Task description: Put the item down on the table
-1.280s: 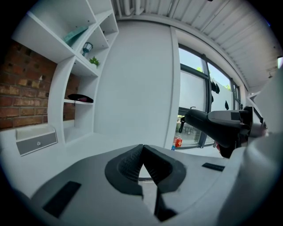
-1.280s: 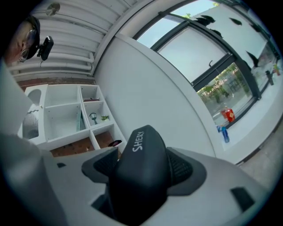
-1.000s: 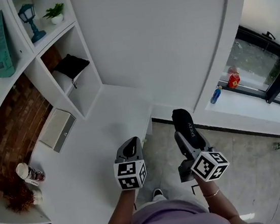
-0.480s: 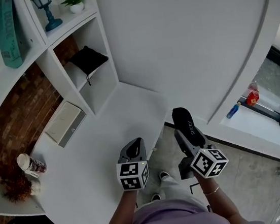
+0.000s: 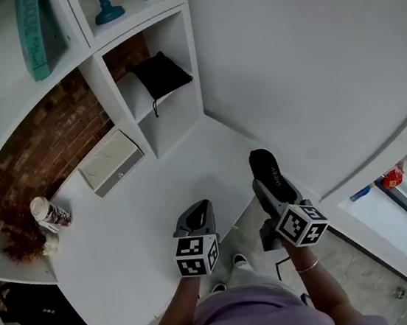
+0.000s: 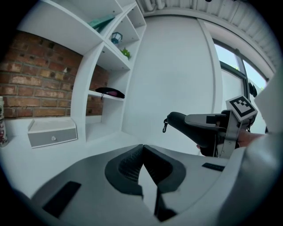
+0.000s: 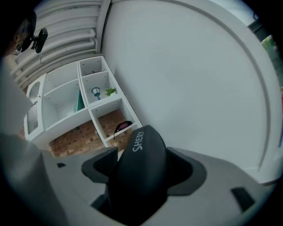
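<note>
A black oval case (image 5: 265,168) with white lettering sticks out forward from my right gripper (image 5: 267,185), which is shut on it. The gripper holds it in the air just off the right edge of the white table (image 5: 116,236). In the right gripper view the case (image 7: 142,163) fills the gap between both pads. My left gripper (image 5: 199,211) is shut with nothing in it and hovers over the table's near right edge. In the left gripper view its pads (image 6: 128,164) meet at the tip, and the held case (image 6: 188,126) shows to the right.
A white drawer box (image 5: 110,162) stands on the table by the brick wall. A patterned cup (image 5: 49,213) and a dried plant (image 5: 22,245) stand at the left. A white shelf unit holds a black pouch (image 5: 161,74). A dark bag (image 5: 38,315) lies on the floor.
The table and shelf unit have swung rightward and nearer under both grippers. The left gripper now hangs over the table's edge. The case stays in the right gripper.
</note>
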Available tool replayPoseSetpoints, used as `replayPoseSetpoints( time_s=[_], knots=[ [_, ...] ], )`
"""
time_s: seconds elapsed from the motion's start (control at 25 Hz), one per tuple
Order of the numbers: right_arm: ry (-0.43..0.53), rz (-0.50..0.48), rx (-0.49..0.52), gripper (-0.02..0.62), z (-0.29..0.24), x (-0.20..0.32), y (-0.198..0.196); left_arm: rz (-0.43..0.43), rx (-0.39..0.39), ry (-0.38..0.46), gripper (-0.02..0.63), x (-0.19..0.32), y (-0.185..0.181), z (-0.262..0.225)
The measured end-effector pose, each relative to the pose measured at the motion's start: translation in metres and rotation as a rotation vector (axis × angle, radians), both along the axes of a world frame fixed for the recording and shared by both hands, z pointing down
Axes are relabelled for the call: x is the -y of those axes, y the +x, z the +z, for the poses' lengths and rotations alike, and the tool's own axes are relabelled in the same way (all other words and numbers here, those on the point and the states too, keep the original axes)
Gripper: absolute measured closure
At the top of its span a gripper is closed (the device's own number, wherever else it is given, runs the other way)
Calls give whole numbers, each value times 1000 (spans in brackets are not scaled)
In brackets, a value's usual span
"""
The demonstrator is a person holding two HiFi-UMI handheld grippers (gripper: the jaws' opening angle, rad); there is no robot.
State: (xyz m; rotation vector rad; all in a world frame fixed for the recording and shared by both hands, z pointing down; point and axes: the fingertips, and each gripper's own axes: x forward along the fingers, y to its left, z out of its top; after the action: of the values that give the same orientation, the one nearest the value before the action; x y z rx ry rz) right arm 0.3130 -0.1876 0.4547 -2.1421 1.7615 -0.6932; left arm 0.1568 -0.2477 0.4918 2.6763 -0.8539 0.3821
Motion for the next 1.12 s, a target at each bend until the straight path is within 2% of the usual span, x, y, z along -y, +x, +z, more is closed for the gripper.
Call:
replayPoseSetpoints(
  time_s=[0.24, 0.6, 1.12],
  knots=[
    [-57, -105, -17, 246, 22, 40, 1, -111, 3, -7, 606, 18, -10, 2],
    [-137, -200, -25, 246, 59, 83, 5, -251, 41, 4, 606, 25, -36, 1],
    [-290, -341, -130, 245, 115, 129, -19, -406, 64, -15, 606, 21, -82, 8]
  ],
)
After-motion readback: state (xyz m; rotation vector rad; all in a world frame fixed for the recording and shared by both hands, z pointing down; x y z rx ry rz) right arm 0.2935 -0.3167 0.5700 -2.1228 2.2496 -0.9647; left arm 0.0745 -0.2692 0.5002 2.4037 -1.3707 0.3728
